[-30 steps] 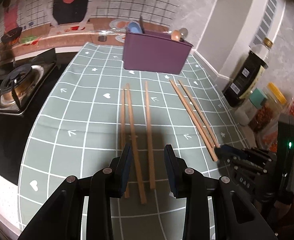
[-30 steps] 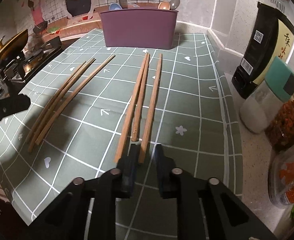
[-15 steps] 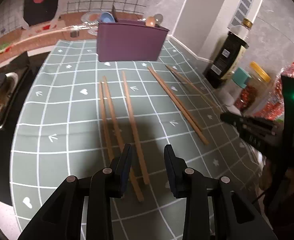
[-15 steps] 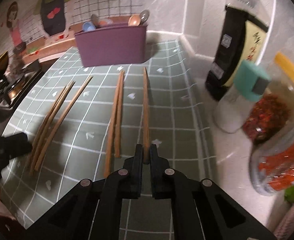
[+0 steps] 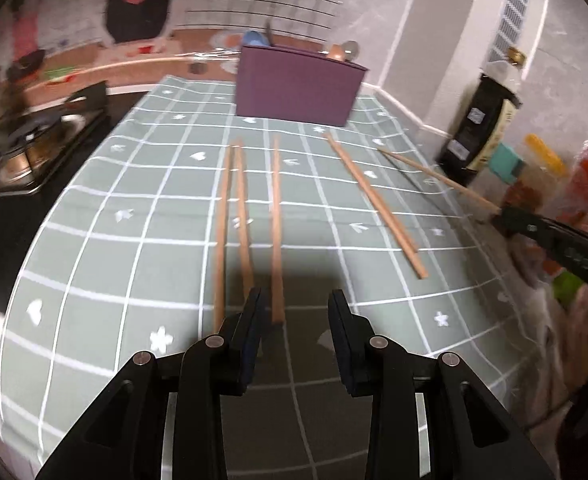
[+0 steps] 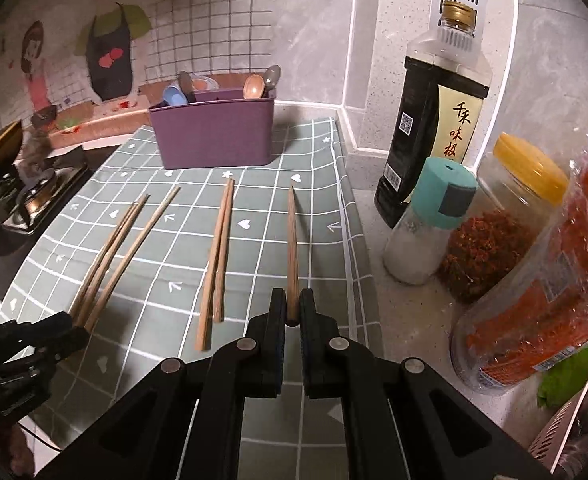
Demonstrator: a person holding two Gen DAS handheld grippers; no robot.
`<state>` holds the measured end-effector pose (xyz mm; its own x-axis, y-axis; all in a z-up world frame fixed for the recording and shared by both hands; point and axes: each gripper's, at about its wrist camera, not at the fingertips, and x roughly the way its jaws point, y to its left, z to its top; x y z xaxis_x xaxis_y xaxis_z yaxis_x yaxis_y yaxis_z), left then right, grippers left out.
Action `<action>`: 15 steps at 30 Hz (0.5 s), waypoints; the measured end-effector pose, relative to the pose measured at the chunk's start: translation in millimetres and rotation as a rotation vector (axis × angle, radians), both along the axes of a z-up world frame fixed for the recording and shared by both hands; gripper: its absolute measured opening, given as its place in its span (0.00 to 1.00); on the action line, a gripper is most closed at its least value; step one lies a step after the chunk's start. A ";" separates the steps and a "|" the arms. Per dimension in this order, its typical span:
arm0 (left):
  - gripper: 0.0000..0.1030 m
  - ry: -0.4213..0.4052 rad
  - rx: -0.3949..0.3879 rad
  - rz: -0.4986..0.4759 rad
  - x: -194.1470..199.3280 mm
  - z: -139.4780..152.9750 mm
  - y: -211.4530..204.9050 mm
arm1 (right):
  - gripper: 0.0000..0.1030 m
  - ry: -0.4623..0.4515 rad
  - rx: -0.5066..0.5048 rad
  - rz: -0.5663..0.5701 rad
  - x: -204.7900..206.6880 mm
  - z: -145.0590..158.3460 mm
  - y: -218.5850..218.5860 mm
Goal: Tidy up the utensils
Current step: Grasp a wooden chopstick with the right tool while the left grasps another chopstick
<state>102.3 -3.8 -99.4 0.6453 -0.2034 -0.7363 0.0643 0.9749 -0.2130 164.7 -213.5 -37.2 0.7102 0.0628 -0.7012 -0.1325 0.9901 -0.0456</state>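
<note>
Fingers of the right gripper [image 6: 292, 312] clamp the near end of a single wooden chopstick [image 6: 292, 248], which points forward toward the purple utensil caddy [image 6: 214, 136] at the far edge of the green grid-patterned mat [image 6: 254, 364]. Spoons [image 6: 254, 86] stand up out of the caddy. Left of the held stick a pair of chopsticks [image 6: 216, 256] lies flat on the mat, and farther left lie three more chopsticks [image 5: 250, 220], their near ends just ahead of the left gripper [image 5: 295, 316], whose fingers stand apart and empty above the mat. Off the mat's right edge, on the speckled counter, stand a dark soy sauce bottle [image 6: 433, 120], a teal-capped shaker [image 6: 425, 220] and a yellow-lidded jar of chili flakes [image 6: 501, 220]. A gas stove [image 5: 22, 148] sits to the left.
</note>
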 end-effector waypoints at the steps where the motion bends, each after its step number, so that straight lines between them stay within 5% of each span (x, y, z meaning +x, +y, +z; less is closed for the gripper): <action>1: 0.33 0.000 0.005 0.015 -2.3 -1.8 -0.6 | 0.06 -0.006 0.007 0.016 -3.4 -0.7 -2.1; 8: 0.33 -0.024 0.018 0.097 -5.3 -4.2 1.8 | 0.06 -0.017 0.077 0.056 -10.3 -4.6 -7.9; 15: 0.27 -0.012 0.008 0.068 -5.7 -5.9 -4.2 | 0.06 -0.026 0.103 0.059 -14.9 -4.4 -5.8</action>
<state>96.6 -8.0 -105.3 0.6665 -0.1533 -0.7296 0.0009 0.9788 -0.2049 149.7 -219.3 -41.6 0.7213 0.1759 -0.6699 -0.1908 0.9803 0.0519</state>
